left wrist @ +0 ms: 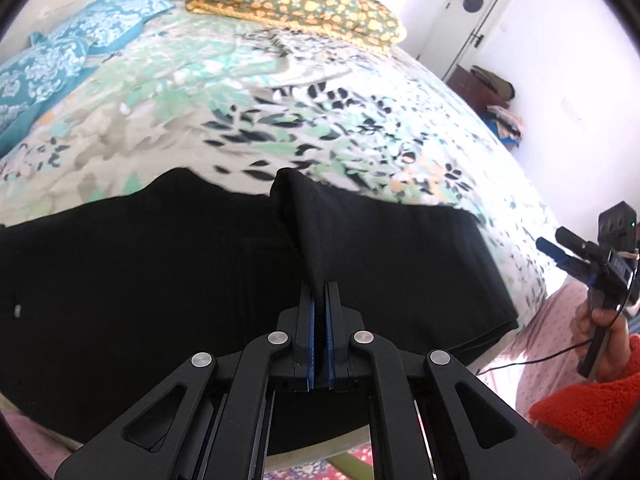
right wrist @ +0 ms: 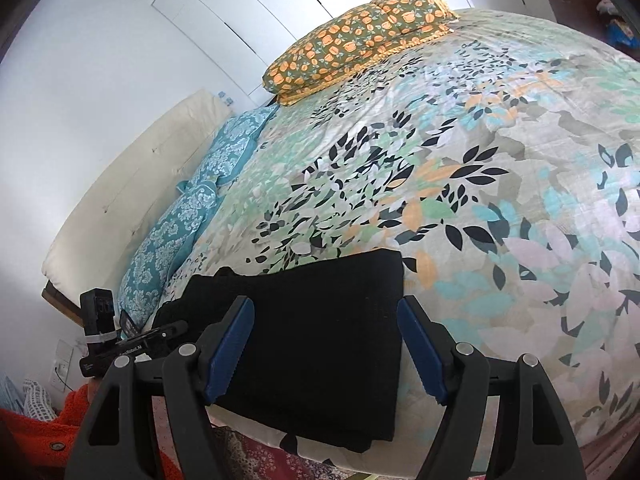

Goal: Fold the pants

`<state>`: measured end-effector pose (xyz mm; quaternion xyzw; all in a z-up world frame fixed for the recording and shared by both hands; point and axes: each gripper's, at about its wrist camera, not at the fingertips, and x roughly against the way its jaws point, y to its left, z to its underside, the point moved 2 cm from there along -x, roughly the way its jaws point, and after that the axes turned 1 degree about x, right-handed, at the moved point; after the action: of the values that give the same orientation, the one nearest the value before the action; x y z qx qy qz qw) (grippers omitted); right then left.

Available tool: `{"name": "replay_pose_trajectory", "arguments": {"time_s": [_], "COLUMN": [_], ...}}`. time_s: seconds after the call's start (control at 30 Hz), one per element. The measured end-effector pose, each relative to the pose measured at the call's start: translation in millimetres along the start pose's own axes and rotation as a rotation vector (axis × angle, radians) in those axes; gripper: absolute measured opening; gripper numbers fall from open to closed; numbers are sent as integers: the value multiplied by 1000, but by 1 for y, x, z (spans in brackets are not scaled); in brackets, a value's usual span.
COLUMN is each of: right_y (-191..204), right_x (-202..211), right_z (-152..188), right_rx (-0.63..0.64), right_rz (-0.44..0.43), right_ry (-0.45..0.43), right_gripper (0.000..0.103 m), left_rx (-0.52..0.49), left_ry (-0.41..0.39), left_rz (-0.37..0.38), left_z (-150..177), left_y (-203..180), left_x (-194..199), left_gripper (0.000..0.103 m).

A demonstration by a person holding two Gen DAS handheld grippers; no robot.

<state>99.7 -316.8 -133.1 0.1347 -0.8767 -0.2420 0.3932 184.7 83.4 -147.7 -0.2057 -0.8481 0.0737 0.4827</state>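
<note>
The black pants lie folded lengthwise along the near edge of the bed. My left gripper is shut on a pinched ridge of the pants' fabric and lifts it a little off the bed. In the right wrist view the pants lie flat with their end hanging slightly over the bed edge. My right gripper is open and empty, its blue pads either side of the pants' end. The right gripper also shows at the right of the left wrist view, off the bed edge. The left gripper shows at lower left.
The bed carries a floral cover. Blue patterned pillows lie at the left and a green-orange pillow at the far side. A white door and a pile of clothes stand beyond the bed. A patterned rug lies below.
</note>
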Motion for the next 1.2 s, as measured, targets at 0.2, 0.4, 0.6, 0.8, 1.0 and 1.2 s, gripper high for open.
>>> {"name": "replay_pose_trajectory", "arguments": {"time_s": [0.2,0.4,0.6,0.8,1.0,1.2], "right_y": [24,26,14,19,48,24], "right_x": [-24,-85,-92,-89,-55,-94], "right_z": [8,48,51,50,25,41], "right_rx": [93,108,43,64,172,40], "right_rz": [-30,-86,-92,-77,-86,-42], "right_ry": [92,374,384,378,185,328], "right_gripper": [74,75,75,75,75,85], "left_rx": [-32,-46,182,136,31,41], "left_ry": [133,130,18,150,192,182], "left_rz": [-120,-128,-94,-66,-176,-174], "left_z": [15,10,-2,5,13,14], "left_y": [5,2,45,28,13,15], "left_x": [-31,-34,-7,-42,-59,-54], "left_gripper": [3,17,62,61,36,46]}}
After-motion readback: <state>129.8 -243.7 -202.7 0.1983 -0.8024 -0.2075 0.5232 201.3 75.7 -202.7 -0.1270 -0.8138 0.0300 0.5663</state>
